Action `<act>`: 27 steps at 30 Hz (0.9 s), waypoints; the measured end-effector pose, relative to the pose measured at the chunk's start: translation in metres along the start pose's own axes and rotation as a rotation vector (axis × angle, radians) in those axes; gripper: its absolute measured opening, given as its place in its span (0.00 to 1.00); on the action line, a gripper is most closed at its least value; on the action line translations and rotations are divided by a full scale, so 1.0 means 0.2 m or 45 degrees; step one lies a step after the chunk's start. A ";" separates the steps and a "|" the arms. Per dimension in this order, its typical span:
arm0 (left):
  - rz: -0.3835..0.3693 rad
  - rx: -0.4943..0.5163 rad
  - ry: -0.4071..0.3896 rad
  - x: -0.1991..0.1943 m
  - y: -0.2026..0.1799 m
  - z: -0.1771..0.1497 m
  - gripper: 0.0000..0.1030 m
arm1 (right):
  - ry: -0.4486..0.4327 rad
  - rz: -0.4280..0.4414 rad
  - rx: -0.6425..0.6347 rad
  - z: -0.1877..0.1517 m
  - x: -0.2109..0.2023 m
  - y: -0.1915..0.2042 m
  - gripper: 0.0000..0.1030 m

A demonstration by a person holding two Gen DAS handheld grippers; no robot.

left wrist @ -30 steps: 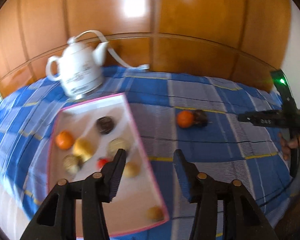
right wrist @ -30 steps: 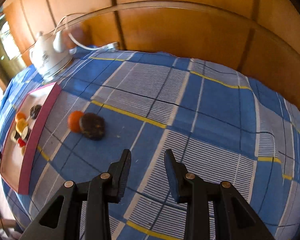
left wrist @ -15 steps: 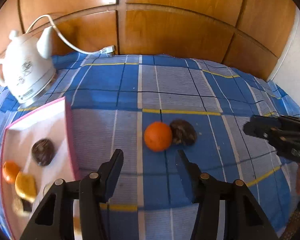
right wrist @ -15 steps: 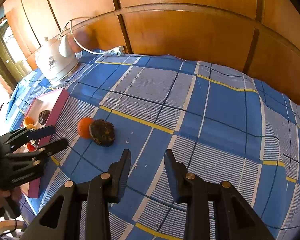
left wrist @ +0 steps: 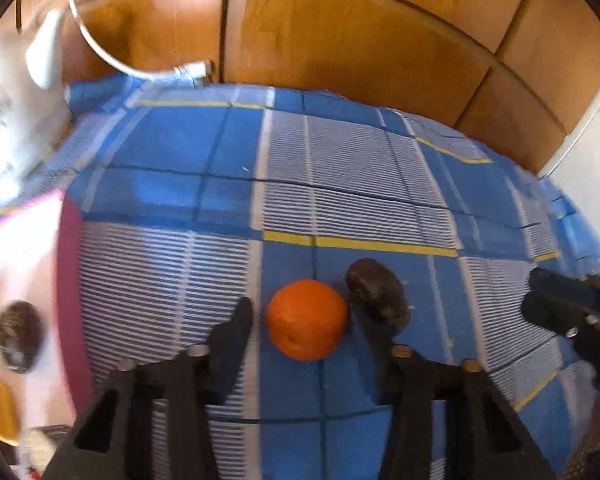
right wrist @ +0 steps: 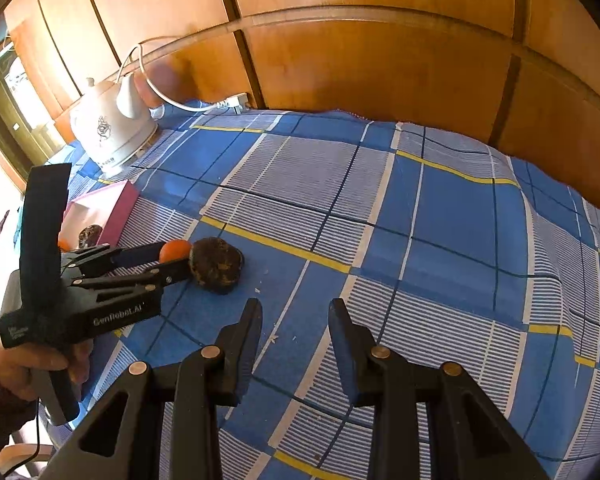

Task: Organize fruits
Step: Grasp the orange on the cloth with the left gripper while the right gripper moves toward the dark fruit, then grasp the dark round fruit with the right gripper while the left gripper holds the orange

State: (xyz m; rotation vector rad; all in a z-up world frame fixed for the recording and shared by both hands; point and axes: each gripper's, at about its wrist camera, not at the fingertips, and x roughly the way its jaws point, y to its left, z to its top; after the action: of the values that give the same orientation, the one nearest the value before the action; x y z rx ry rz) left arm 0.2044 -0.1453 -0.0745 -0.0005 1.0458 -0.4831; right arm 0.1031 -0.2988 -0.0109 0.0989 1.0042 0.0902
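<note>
Pick-up step in hand: left gripper jaws closing around the orange, on the checked cloth at the tray's three o'clock. Right gripper narrowly parted, empty. Next: firm grip, carry to tray.

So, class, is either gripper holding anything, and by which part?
Nothing is held yet. The left gripper is closing its jaws around the sides of the orange, with a gap still showing at one pad. The right gripper is empty.

"GenRobot.AI" in pale letters on left gripper body
</note>
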 end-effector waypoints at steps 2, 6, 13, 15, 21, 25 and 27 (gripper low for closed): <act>0.016 0.016 -0.015 -0.01 -0.02 -0.01 0.38 | 0.001 -0.007 -0.001 0.00 0.01 0.00 0.34; -0.008 0.027 -0.047 -0.11 -0.05 -0.10 0.37 | 0.006 -0.015 0.003 0.00 0.01 -0.02 0.33; 0.038 0.101 -0.084 -0.28 -0.13 -0.39 0.38 | 0.035 -0.010 0.005 -0.02 0.03 -0.01 0.33; 0.052 0.139 -0.087 -0.31 -0.16 -0.49 0.38 | 0.044 -0.001 0.004 -0.03 0.03 -0.01 0.33; 0.129 0.267 -0.148 -0.33 -0.23 -0.64 0.38 | 0.063 0.102 0.025 -0.04 0.05 0.00 0.33; 0.105 0.230 -0.149 -0.32 -0.21 -0.64 0.38 | 0.081 0.224 0.043 -0.05 0.06 0.05 0.37; 0.096 0.219 -0.151 -0.32 -0.20 -0.63 0.38 | 0.087 0.256 0.042 -0.06 0.07 0.07 0.39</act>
State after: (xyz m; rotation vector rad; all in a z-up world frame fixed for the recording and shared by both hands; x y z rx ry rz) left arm 0.0579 -0.1285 -0.0774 0.1607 0.8827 -0.4977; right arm 0.0997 -0.2818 -0.0264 0.2282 1.0624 0.2626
